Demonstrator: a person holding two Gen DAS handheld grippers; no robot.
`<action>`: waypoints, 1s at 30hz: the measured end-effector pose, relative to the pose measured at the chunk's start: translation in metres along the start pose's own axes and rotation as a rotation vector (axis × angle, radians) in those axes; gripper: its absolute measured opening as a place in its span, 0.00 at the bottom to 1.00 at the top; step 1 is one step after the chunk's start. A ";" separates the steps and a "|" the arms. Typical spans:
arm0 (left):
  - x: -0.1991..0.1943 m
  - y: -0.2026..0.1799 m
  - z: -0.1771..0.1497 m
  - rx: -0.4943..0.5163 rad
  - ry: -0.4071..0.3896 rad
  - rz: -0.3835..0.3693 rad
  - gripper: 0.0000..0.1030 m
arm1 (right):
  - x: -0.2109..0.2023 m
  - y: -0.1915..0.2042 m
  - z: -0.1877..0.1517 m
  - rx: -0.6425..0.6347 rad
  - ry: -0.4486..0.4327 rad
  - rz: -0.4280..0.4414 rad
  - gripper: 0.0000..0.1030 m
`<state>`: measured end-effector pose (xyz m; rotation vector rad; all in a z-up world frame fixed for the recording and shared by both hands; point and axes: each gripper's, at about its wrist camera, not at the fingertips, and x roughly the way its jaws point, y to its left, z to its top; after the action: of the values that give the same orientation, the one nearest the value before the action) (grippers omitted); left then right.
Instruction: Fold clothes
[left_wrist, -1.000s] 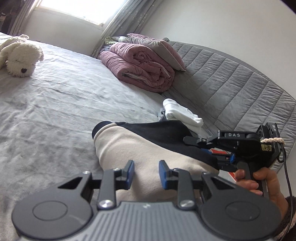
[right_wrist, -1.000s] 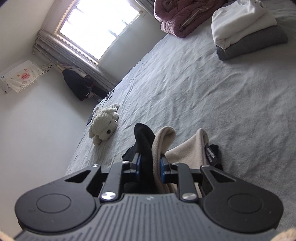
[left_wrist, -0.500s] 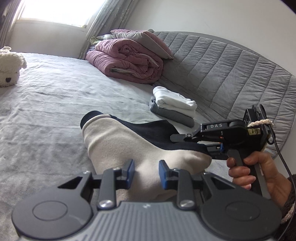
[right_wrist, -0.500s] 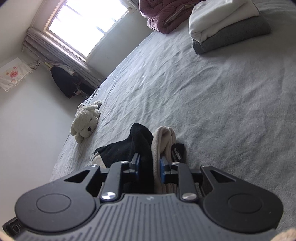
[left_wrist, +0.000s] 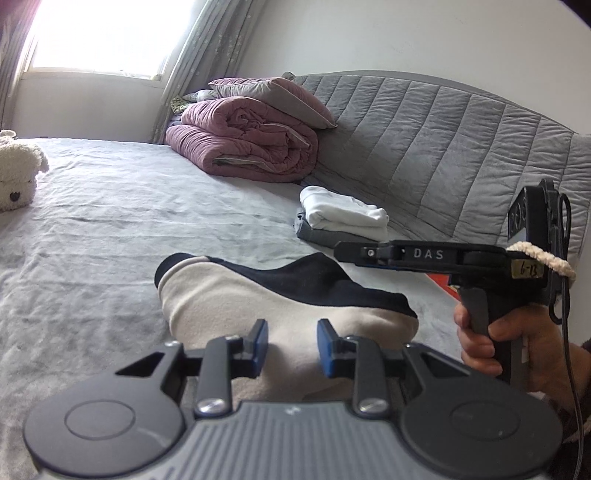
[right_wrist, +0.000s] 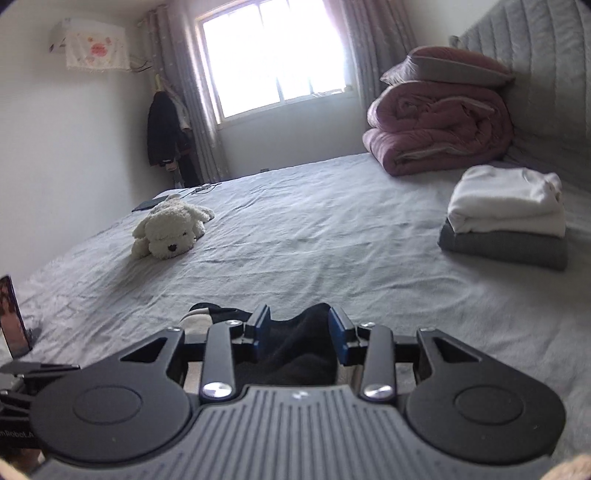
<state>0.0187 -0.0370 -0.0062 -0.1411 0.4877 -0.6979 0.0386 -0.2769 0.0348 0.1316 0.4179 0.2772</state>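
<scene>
Big wrinkled grey bedsheet (right_wrist: 332, 236) has loads of free room past the soft beige-and-black fleece garment (left_wrist: 258, 295) lying at its near edge. Left gripper (left_wrist: 291, 341) clamps the beige part. Right gripper (right_wrist: 299, 328) just opened, released, black fabric loose between; earlier it pinched it.

Fleece garment (left_wrist: 236, 295) soft, matt; bedsheet (left_wrist: 110, 229) wrinkled cloth; headboard (left_wrist: 443, 147) quilted.
</scene>
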 end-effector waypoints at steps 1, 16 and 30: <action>0.002 -0.001 -0.001 0.005 0.005 0.001 0.27 | 0.003 0.005 -0.002 -0.030 0.005 0.005 0.38; 0.009 0.000 -0.023 0.024 0.013 -0.025 0.27 | 0.026 0.008 -0.046 -0.221 0.061 -0.087 0.28; 0.007 -0.001 -0.023 0.020 0.007 -0.019 0.27 | 0.042 0.011 -0.023 -0.172 0.099 -0.096 0.30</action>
<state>0.0117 -0.0412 -0.0289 -0.1244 0.4868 -0.7221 0.0628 -0.2526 0.0002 -0.0709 0.4951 0.2243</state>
